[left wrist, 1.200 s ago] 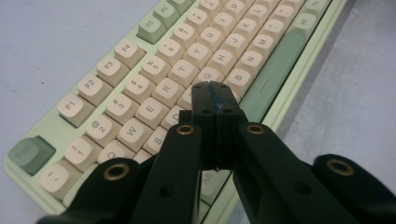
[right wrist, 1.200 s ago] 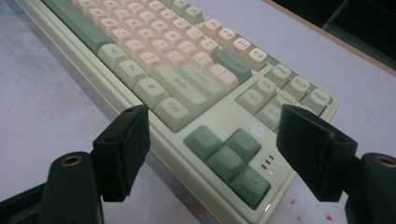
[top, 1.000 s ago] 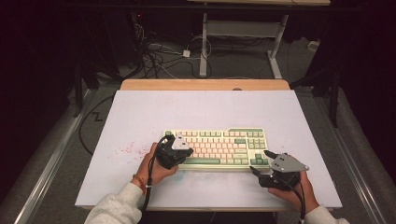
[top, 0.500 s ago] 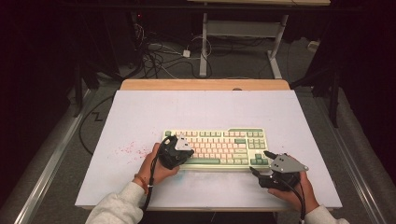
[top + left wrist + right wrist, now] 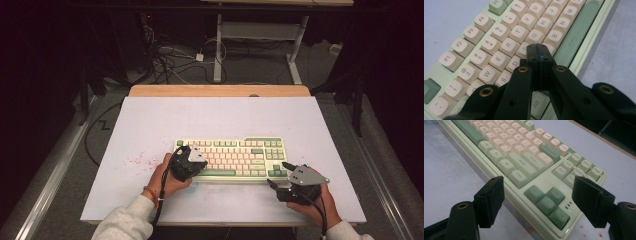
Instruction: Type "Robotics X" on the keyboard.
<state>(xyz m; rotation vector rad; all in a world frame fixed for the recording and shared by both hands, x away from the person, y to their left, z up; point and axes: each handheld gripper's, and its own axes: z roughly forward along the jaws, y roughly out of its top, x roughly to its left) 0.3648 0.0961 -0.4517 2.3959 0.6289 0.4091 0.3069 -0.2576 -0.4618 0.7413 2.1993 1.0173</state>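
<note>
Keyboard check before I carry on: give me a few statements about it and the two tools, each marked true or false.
1. The left tool is shut, its tips over the letter keys of the keyboard. True.
2. The right tool is clamped on the keyboard's corner. False: its jaws stand open, with the arrow keys seen between them, gripping nothing.
3. The keyboard lies flat on the white table. True.
4. The left tool holds a pulled keycap. False: nothing is between its closed jaws.
5. The right tool sits at the keyboard's function-key end. False: it is off the near right corner, by the arrow keys.
</note>
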